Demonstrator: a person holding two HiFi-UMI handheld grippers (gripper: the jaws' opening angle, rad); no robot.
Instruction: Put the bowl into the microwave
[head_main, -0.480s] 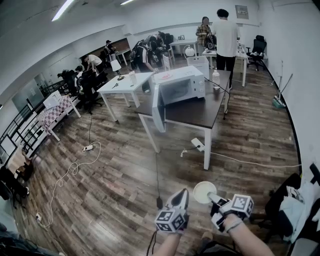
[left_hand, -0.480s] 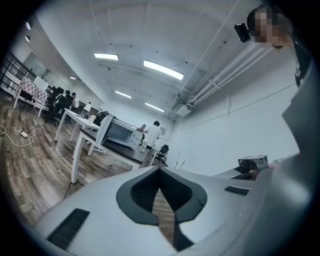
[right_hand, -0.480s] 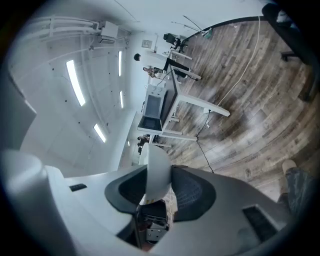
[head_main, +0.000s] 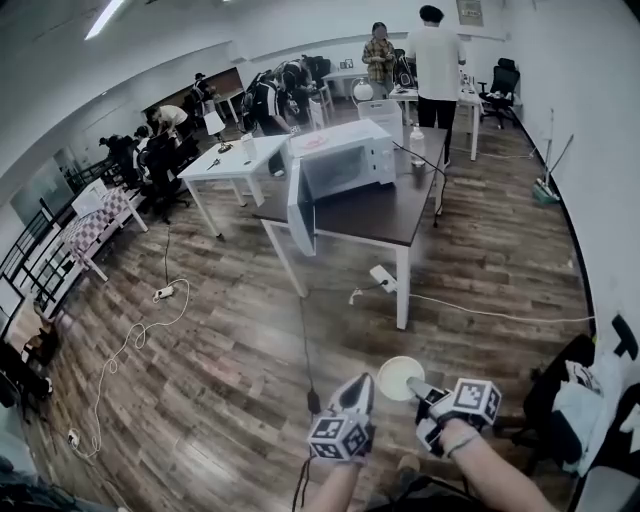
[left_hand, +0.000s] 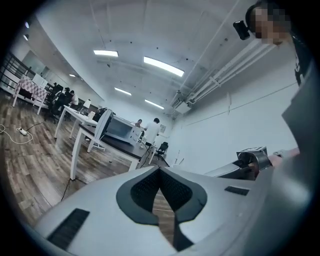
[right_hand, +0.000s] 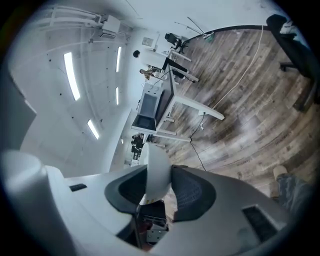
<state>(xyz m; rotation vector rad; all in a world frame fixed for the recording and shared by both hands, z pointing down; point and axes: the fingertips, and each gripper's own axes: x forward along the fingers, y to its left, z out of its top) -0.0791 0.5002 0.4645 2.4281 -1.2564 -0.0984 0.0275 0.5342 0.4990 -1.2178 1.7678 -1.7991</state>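
Bowl (head_main: 402, 378), one, sits pinched in the right hand-held gripper (head_main: 419, 390), the left hand-held gripper (head_main: 357, 392) clenched empty, one microwave (head_main: 345, 165) open.

Microwave (head_main: 345, 165) sits on the bench (head_main: 385, 218), upper middle of the frame. Bowl (head_main: 398, 377) is at the bottom, well apart from it, between the right gripper's (head_main: 417, 389) jaws, with the left gripper (head_main: 357, 390) just left of it.

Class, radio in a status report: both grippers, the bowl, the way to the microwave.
Left gripper shut, empty. Right gripper shut on bowl, at its rim. Microwave far ahead on table, door open. Black cable on floor between.
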